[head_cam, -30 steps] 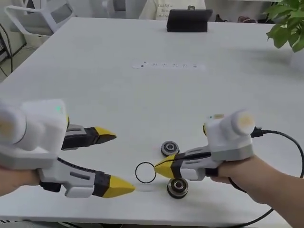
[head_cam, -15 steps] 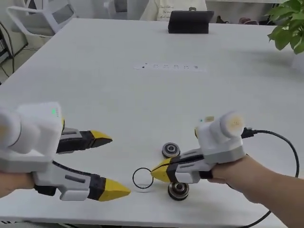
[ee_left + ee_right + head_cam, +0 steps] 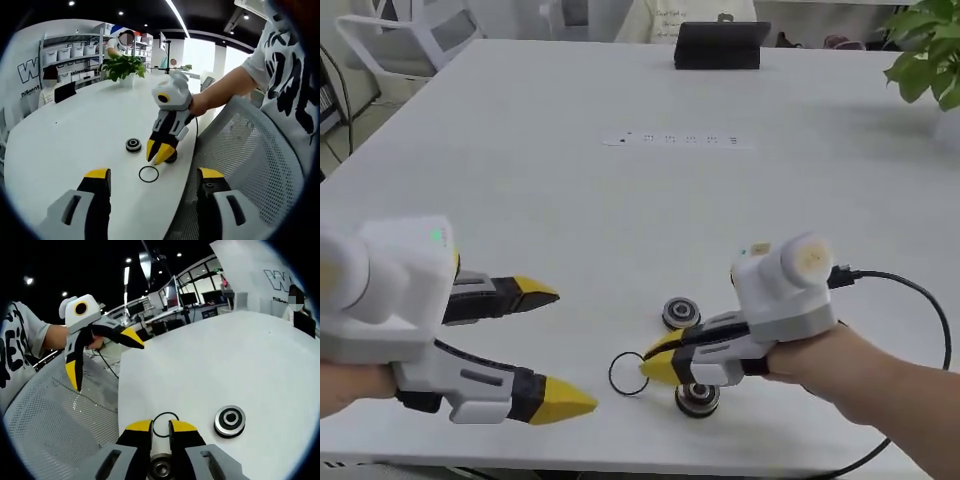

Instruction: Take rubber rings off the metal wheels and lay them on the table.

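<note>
White surface (image 3: 620,220) carrying freed rubber ring (image 3: 627,373) | left hand-held gripper (image 3: 565,346) hovering released | right hand-held gripper (image 3: 650,360) crowding wheel (image 3: 697,398), clench untellable | rubber ring likely stretching softly; pinching edge

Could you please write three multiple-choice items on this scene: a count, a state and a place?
1. How many metal wheels are there? A one; B two; C four.
2. The left gripper is: A wide open; B shut, empty; C shut on a wheel.
3. Where is the rubber ring? A flat on the table, before the right gripper's tips; B around a wheel; C in the left gripper.
B: two show. A: jaws far apart. A: it lies loose on the tabletop.
</note>
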Demonstrator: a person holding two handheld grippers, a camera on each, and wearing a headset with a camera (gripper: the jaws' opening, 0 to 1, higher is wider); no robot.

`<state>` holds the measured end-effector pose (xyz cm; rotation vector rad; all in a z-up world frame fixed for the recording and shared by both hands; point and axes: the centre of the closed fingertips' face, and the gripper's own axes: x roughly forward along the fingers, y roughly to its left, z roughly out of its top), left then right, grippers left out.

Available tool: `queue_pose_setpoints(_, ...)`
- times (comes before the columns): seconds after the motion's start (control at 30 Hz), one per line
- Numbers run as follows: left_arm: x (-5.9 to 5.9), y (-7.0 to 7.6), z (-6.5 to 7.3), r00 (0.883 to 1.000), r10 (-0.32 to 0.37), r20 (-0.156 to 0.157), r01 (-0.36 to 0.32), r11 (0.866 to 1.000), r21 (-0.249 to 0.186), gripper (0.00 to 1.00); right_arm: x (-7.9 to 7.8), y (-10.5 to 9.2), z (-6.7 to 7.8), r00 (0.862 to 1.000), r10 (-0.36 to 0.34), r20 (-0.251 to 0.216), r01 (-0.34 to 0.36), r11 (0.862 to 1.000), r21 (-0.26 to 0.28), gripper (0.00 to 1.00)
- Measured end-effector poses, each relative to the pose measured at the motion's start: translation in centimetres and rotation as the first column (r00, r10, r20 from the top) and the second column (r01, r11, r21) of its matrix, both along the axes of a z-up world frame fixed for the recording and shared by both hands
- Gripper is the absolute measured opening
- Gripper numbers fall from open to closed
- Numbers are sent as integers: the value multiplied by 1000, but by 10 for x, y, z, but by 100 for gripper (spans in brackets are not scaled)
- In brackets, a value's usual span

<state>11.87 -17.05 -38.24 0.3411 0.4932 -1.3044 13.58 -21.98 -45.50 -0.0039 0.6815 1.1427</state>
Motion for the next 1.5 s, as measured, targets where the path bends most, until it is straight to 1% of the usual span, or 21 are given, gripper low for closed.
queue_pose_setpoints(0.1, -1, -1, 1, 1000, -3, -7, 3, 1000, -4, 67, 1, -2, 4, 1000, -20, -8, 20, 1000, 22, 12)
queue_pose_setpoints(0.17, -2, -3, 3, 1000, -6, -4, 6, 1000, -8, 67, 2, -4, 7, 1000, -29, -2, 29, 999, 26, 14)
queue_pose_setpoints(0.3, -2, -7, 5, 1000, -11, -2, 11, 1000, -13, 67, 4, -7, 14, 999, -52, 13, 51, 997, 52, 16)
queue_pose_setpoints(0.4, -3, -11, 6, 1000, -17, -5, 17, 1000, -19, 66, 5, -10, 18, 998, -67, 9, 66, 995, 70, 17)
queue_pose_setpoints(0.63, -4, -19, 6, 999, -33, -3, 33, 999, -20, 66, 3, -18, 28, 995, -100, 24, 97, 990, 102, 18)
queue_pose_setpoints(0.9, -7, -34, 6, 998, -60, -6, 60, 998, -21, 64, 0, -33, 36, 989, -140, 40, 134, 983, 125, 21)
queue_pose_setpoints(1.17, -8, -48, 4, 996, -85, -9, 85, 996, -22, 62, -6, -49, 38, 985, -162, 52, 154, 979, 130, 24)
queue_pose_setpoints(1.2, -8, -50, 4, 996, -88, -3, 88, 996, -23, 61, -7, -52, 38, 985, -166, 55, 158, 979, 130, 24)
queue_pose_setpoints(1.27, -8, -52, 4, 996, -92, 1, 92, 996, -20, 58, -8, -56, 37, 983, -174, 53, 166, 977, 132, 25)
queue_pose_setpoints(1.3, -8, -54, 3, 996, -93, -2, 93, 995, -19, 57, -9, -58, 35, 983, -177, 53, 169, 977, 130, 26)
queue_pose_setpoints(1.5, -8, -63, -3, 994, -111, -11, 111, 994, -9, 57, -15, -67, 30, 981, -187, 55, 180, 977, 117, 27)
